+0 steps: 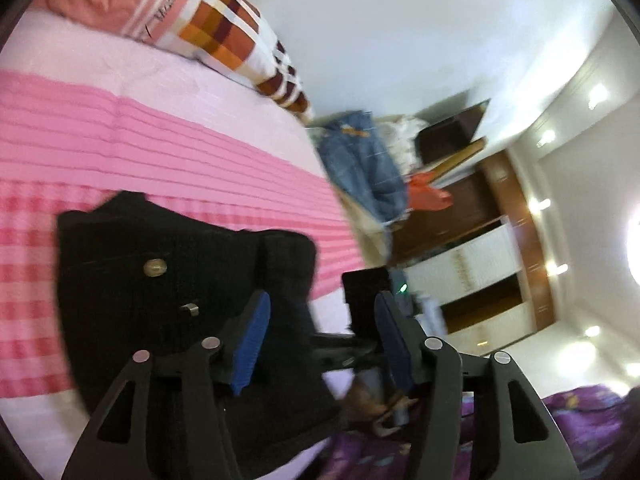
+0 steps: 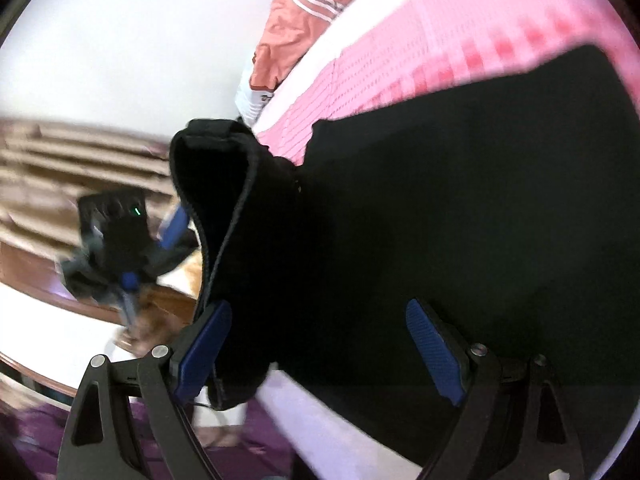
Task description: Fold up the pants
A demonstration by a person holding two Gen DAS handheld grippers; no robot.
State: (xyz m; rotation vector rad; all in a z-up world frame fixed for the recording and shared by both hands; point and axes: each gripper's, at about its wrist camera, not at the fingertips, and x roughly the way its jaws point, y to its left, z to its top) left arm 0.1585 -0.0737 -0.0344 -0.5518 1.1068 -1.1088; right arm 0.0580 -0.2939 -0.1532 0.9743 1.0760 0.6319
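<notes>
Black pants (image 1: 168,280) lie on the pink bedspread (image 1: 160,140), the waistband with its pale button (image 1: 155,268) facing me. My left gripper (image 1: 324,344) stands open at the pants' near edge; black cloth lies between its blue pads (image 1: 252,344), but they do not press on it. Just beyond it is the right gripper's black body (image 1: 366,300). In the right wrist view the pants (image 2: 460,208) fill the middle and a doubled waistband flap (image 2: 224,200) hangs off the bed edge. My right gripper (image 2: 320,350) is wide open with cloth between its fingers. The blurred left gripper (image 2: 154,254) is at the left.
Patterned pillows (image 1: 224,28) lie at the head of the bed. Jeans (image 1: 360,164) and other clothes are heaped on a stand by a brown wardrobe (image 1: 480,248). Purple patterned cloth (image 1: 580,412) lies low beside the bed. A white wall (image 2: 120,60) stands behind.
</notes>
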